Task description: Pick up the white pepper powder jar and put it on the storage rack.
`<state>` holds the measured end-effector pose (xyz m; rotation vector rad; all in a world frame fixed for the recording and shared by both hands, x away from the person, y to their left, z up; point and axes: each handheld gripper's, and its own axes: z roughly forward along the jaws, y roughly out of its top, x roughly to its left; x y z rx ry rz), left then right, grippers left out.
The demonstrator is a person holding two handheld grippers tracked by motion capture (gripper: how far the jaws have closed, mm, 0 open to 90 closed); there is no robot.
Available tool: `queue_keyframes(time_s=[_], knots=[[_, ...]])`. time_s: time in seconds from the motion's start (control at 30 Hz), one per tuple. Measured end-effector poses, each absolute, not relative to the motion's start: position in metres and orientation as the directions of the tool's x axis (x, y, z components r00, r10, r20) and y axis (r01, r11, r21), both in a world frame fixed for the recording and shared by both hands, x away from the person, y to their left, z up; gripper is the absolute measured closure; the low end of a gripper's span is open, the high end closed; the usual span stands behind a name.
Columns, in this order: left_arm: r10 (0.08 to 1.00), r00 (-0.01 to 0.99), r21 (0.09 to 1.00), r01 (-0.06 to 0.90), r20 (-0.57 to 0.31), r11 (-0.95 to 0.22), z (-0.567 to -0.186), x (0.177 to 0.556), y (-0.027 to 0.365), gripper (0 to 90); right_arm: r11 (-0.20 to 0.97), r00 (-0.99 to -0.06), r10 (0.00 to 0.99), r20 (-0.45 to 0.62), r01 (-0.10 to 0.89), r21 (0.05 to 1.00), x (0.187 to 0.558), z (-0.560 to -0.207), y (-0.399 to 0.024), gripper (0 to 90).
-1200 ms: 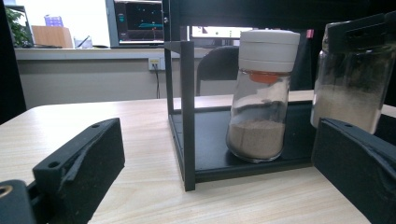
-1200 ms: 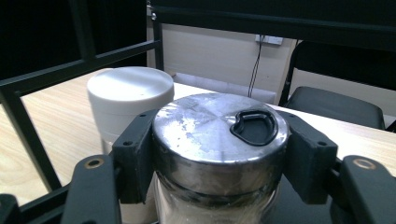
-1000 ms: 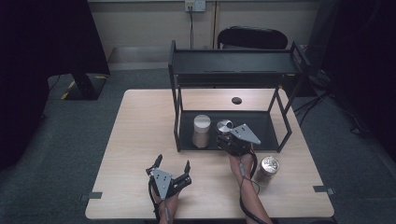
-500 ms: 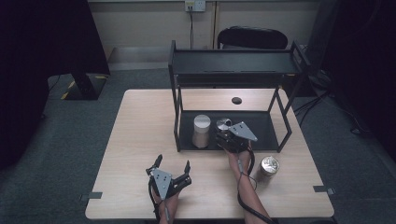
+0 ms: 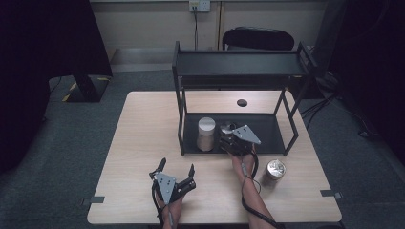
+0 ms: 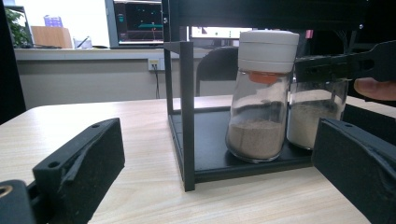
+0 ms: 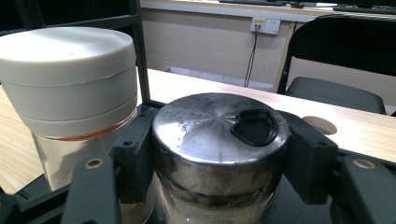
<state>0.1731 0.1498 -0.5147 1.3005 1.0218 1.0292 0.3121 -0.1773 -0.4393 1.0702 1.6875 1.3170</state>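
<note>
White-lidded jar (image 5: pixel 206 134) already on rack (image 5: pixel 286 125) bottom shelf. Right gripper (image 5: pixel 232 142) clamped on metal-lidded jar (image 7: pixel 219 140), just beside it, not yet released. Left gripper (image 5: pixel 176 172) wide, empty. Third jar (image 5: pixel 275 170) outside rack, remaining.

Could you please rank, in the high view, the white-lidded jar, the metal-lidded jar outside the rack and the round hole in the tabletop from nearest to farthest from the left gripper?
From the left gripper:
1. White-lidded jar, on the rack's bottom shelf.
2. Metal-lidded jar, on the table at right.
3. Round hole, behind the rack.
</note>
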Motion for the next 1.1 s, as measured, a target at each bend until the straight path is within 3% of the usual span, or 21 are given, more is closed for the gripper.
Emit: queue_keyframes(time_s=[1.1], knots=[[0.970, 0.242, 1.000, -0.011, -0.005, 0.008, -0.5145, 0.1729, 0.1497, 2.1, 0.110, -0.397, 0.918, -0.019, 0.206, 0.972, 0.3150, -0.4400, -0.1859, 33.7]])
